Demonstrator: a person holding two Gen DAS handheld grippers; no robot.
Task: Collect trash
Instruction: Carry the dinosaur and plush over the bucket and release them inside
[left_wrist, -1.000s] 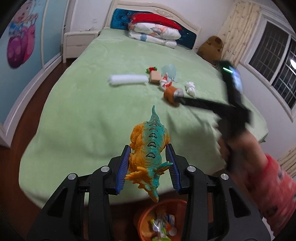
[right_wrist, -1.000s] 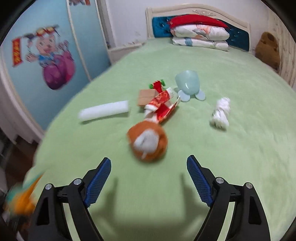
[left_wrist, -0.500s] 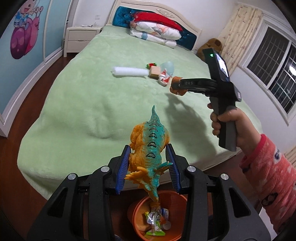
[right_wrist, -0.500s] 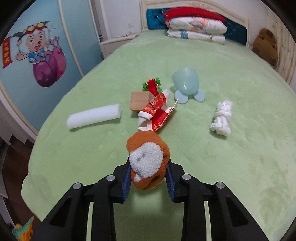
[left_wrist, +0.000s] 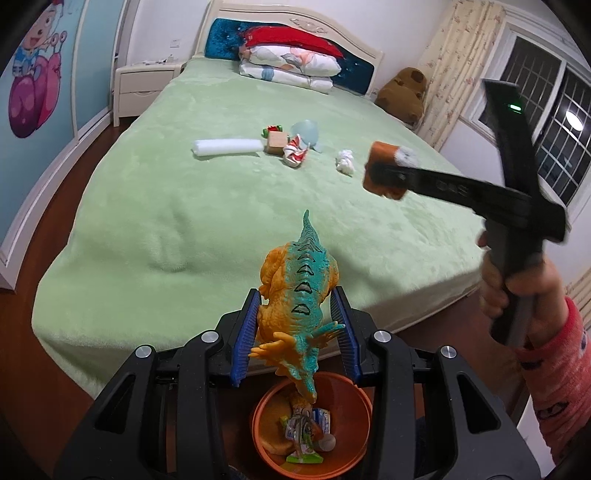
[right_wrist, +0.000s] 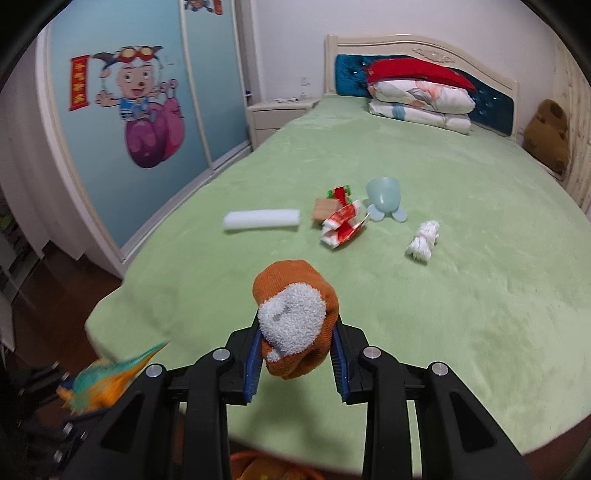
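Observation:
My left gripper (left_wrist: 295, 325) is shut on an orange and teal toy dinosaur (left_wrist: 299, 288), held above an orange bin (left_wrist: 354, 402) with wrappers inside on the floor at the foot of the bed. My right gripper (right_wrist: 297, 350) is shut on a rolled orange and white sock (right_wrist: 295, 314), lifted clear of the green bedspread (right_wrist: 443, 314). In the left wrist view the sock (left_wrist: 386, 170) hangs in the air at the right, carried by a hand (left_wrist: 517, 280) in a pink sleeve. On the bed lie a white foam roll (right_wrist: 262, 219), a red wrapper (right_wrist: 343, 225), a crumpled white tissue (right_wrist: 423, 240).
A small cardboard box (right_wrist: 325, 208), a red and green toy (right_wrist: 340, 192) and a pale blue cup (right_wrist: 384, 197) sit mid-bed. Pillows (right_wrist: 421, 99) lie by the headboard, a brown plush (right_wrist: 548, 136) at the far right. A wardrobe (right_wrist: 129, 110) stands left, a nightstand (left_wrist: 142, 86) beyond.
My right gripper closed on the sock, then lifted it off the bed and drew it back toward the foot. The left gripper with the dinosaur drifted back over the bin.

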